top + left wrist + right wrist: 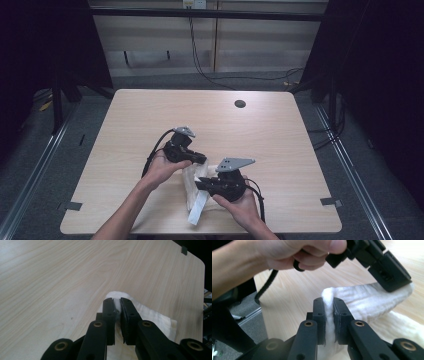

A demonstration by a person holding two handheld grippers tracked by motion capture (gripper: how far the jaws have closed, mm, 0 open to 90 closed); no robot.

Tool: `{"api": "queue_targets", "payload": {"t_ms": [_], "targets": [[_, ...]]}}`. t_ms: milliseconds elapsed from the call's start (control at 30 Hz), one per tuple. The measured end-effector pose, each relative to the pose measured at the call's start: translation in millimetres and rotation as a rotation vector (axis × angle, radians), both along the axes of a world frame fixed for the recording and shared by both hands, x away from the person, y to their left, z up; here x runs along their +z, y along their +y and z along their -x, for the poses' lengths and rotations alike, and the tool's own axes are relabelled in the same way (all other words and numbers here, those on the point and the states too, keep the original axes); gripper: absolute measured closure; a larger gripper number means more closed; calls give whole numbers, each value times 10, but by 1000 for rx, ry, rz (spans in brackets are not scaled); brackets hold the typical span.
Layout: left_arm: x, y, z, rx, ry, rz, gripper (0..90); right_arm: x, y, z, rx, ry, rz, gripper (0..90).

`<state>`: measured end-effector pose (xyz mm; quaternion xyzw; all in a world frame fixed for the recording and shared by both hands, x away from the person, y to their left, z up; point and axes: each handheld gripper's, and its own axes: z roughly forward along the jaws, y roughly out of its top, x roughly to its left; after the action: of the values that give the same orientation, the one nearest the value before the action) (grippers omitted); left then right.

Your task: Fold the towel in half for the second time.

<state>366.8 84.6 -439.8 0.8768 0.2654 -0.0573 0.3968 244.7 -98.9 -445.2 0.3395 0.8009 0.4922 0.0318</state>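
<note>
A white towel (196,189) lies partly folded near the front edge of the wooden table (150,115). My left gripper (202,159) is shut on one of its upper corners; in the left gripper view the cloth (152,315) bulges out past the closed gripper (118,301). My right gripper (199,184) pinches another part of the same edge, lifted off the table. In the right gripper view a white fold (329,293) is squeezed between the closed gripper (329,301), and the left gripper (397,282) holds the far end of the towel (372,300).
A round cable hole (240,104) sits near the table's far edge. Tape marks (331,202) lie at the front corners. Black cables trail from both grippers, and dark curtains stand at either side.
</note>
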Motion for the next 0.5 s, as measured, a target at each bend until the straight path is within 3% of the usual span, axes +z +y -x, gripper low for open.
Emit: {"api": "queue_targets", "payload": {"t_ms": [267,500], "targets": [[-153,-193,12,-12,25,-35,837,-165,-157,39,-36,28,24,816],[-323,-259,26,-10,40,-70,831,-294,-230,81,-53,57,91,789]]}}
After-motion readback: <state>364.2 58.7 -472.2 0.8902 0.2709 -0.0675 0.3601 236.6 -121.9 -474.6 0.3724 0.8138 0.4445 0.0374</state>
